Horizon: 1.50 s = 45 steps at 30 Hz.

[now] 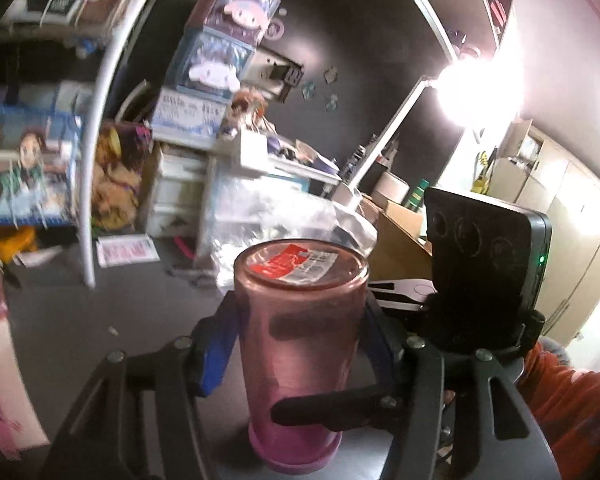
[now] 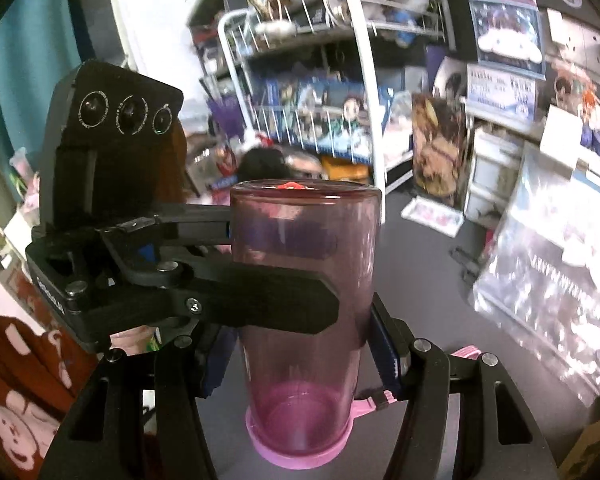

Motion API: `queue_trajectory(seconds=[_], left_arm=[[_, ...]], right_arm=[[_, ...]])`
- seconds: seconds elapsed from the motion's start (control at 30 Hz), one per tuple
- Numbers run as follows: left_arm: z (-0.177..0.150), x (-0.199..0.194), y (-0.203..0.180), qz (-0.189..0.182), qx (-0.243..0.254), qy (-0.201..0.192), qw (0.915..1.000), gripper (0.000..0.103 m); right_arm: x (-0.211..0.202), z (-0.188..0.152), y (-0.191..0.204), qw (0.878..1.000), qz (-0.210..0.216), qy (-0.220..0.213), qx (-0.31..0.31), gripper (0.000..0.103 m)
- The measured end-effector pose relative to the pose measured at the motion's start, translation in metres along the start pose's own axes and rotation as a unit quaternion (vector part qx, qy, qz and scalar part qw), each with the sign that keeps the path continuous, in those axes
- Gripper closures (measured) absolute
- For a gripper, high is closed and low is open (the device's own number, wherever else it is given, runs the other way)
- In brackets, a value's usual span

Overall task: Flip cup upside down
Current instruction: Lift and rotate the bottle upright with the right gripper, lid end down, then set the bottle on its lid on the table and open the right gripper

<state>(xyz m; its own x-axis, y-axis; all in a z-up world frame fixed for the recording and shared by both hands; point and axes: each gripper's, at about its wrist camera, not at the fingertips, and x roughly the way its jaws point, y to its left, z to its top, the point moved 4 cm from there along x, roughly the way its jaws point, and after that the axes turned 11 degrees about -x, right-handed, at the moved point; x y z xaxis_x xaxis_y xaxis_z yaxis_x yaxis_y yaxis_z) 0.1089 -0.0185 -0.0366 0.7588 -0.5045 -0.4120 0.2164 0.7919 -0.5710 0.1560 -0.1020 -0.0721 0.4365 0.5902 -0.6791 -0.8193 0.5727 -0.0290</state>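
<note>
Between both grippers, left (image 1: 300, 340) and right (image 2: 296, 360), clamped shut, the cup (image 1: 300, 344) is standing inverted (stickered base up); releasing seems next.

Two close wrist views, cup (image 1: 300, 344) shared

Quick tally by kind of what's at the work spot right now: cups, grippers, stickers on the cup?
Cups: 1, the pink cup, base up, rim down on the table.
Grippers: 2, left gripper and right gripper, both closed on it.
Stickers: 1, red sticker on the base.
Total: 4
</note>
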Motion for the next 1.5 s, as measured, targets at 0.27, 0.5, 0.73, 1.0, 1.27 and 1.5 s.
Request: queue_trajectory(seconds=[0.27,0.5,0.73,1.0,1.27,1.5], left_arm=[[0.016,-0.001,0.000,0.045,0.071,-0.022,0.9962,0.049],[0.008,0.000,-0.010,0.048,0.102,-0.023,0.9933,0.049],[-0.017,-0.007,-0.035,0.054,0.164,-0.010,0.9850,0.048],[-0.024,-0.015,-0.035,0.051,0.142,0.001,0.9886,0.047],[-0.025,-0.025,-0.030,0.088,0.118,-0.016,0.9890,0.002],[-0.022,-0.049,-0.023,0.146,0.087,-0.054,0.9839,0.001]], right_arm=[[0.018,0.010,-0.010,1.000,-0.014,-0.002,-0.011,0.046],[0.019,-0.002,-0.010,1.000,-0.008,-0.001,-0.010,0.046],[0.010,-0.018,0.005,0.999,-0.007,0.000,-0.036,0.044],[0.007,-0.022,0.020,0.997,-0.031,-0.007,-0.072,0.045],[-0.013,-0.025,0.015,0.996,-0.070,-0.023,-0.048,0.020],[-0.052,-0.029,0.012,0.991,-0.122,-0.049,-0.024,0.009]])
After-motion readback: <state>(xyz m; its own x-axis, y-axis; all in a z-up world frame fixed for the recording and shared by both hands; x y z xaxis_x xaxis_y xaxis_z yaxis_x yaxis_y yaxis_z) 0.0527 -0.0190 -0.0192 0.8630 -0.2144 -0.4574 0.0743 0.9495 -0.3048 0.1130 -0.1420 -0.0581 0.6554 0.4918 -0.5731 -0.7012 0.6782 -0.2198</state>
